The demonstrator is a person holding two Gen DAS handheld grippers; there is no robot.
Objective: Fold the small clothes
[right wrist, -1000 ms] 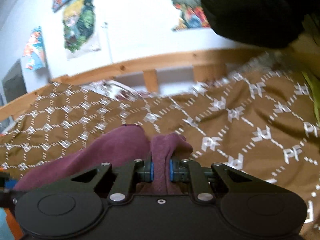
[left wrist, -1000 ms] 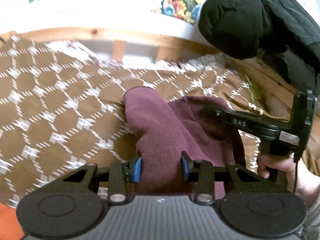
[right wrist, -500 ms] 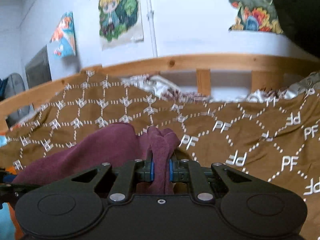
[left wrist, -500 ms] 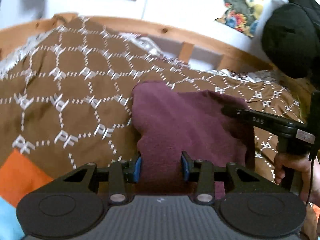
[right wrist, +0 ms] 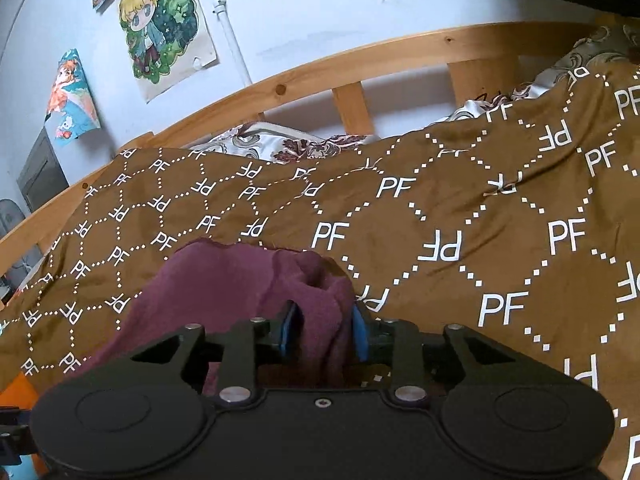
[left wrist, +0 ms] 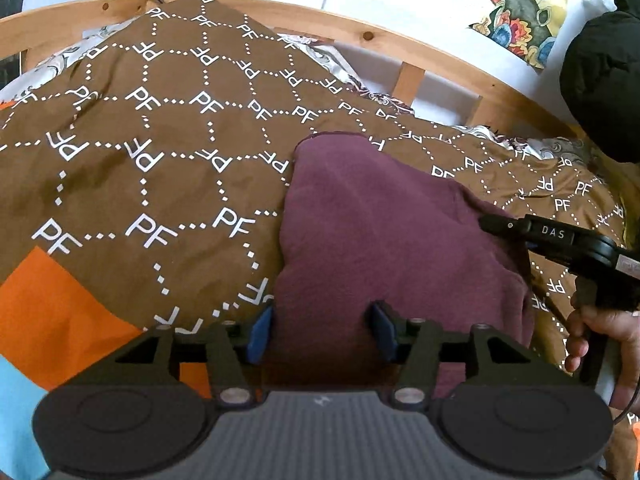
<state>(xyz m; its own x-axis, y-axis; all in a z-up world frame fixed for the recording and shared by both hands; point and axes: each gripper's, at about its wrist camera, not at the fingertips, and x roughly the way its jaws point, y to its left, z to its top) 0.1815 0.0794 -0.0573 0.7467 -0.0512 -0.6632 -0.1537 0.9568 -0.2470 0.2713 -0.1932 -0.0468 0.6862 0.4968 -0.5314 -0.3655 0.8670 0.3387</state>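
A maroon garment (left wrist: 384, 232) lay on the brown PF-patterned bedspread (left wrist: 160, 152), its far edge rounded and its near edge between the spread blue pads of the left tool (left wrist: 322, 330). The right tool (right wrist: 323, 334) pinched a bunched fold of the cloth at its right side. Open bedspread stretched left and right of it. A wooden bed rail (right wrist: 360, 64) and a postered wall (right wrist: 168, 28) stood behind.

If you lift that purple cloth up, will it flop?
Probably yes: the maroon garment sags in soft folds and bunches between the right gripper fingers. It likely weighs little, and its fuzzy surface shouldn't slip easily.
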